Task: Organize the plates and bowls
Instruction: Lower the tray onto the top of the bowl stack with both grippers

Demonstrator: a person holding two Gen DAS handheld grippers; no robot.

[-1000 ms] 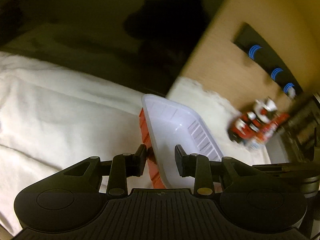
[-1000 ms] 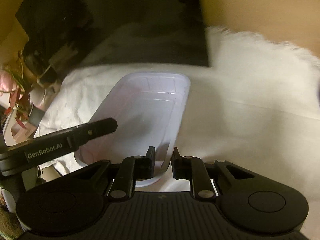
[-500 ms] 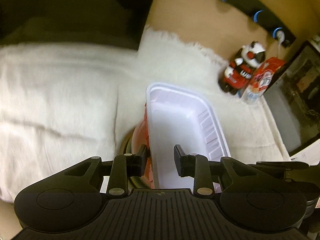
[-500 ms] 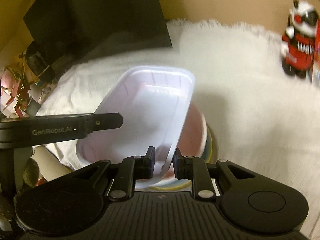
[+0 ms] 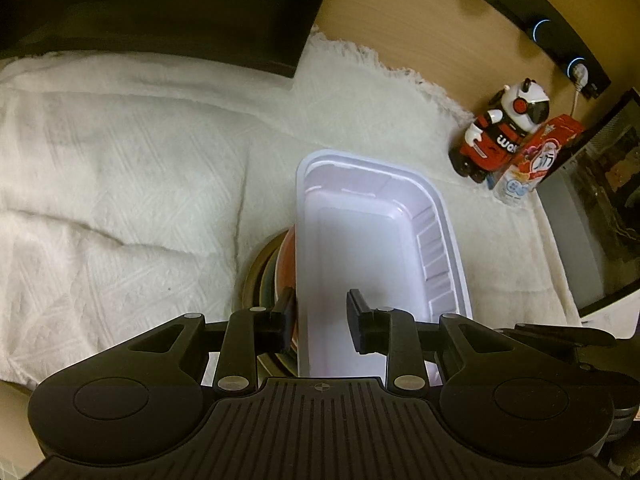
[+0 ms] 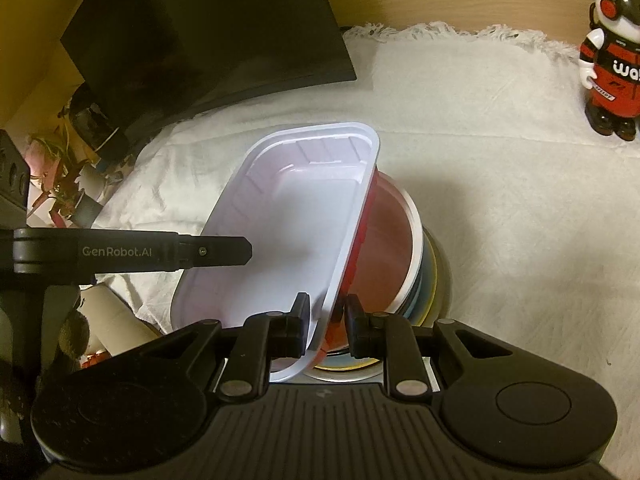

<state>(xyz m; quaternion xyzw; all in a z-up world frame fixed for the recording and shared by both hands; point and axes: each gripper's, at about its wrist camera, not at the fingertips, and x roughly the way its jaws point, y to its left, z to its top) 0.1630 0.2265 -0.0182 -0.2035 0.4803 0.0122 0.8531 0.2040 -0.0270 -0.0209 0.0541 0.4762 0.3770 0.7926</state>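
Note:
A white rectangular tray (image 5: pixel 360 248) (image 6: pixel 296 216), red on the outside, lies tilted over a stack of round plates and bowls (image 5: pixel 260 276) (image 6: pixel 400 248) on the white cloth. My right gripper (image 6: pixel 326 316) is shut on the tray's right wall, one pad inside and one on the red outside. My left gripper (image 5: pixel 320 314) straddles the tray's left wall and its jaws are closing. The outer finger is by the rim, while the inner pad stands clear inside the tray. One left finger (image 6: pixel 224 252) reaches over the tray in the right wrist view.
The white cloth (image 5: pixel 120 160) covers the table. A dark flat panel (image 5: pixel 160 8) (image 6: pixel 208 40) stands at the back left. A red and white toy figure (image 5: pixel 504 132) (image 6: pixel 612 64) and a carton (image 5: pixel 536 160) stand at the back right. Dried flowers and clutter (image 6: pixel 60 184) lie at the left.
Both grippers carried the tray across and down over the cloth. The stack of plates and bowls came into view beneath it. The left jaws have narrowed a little.

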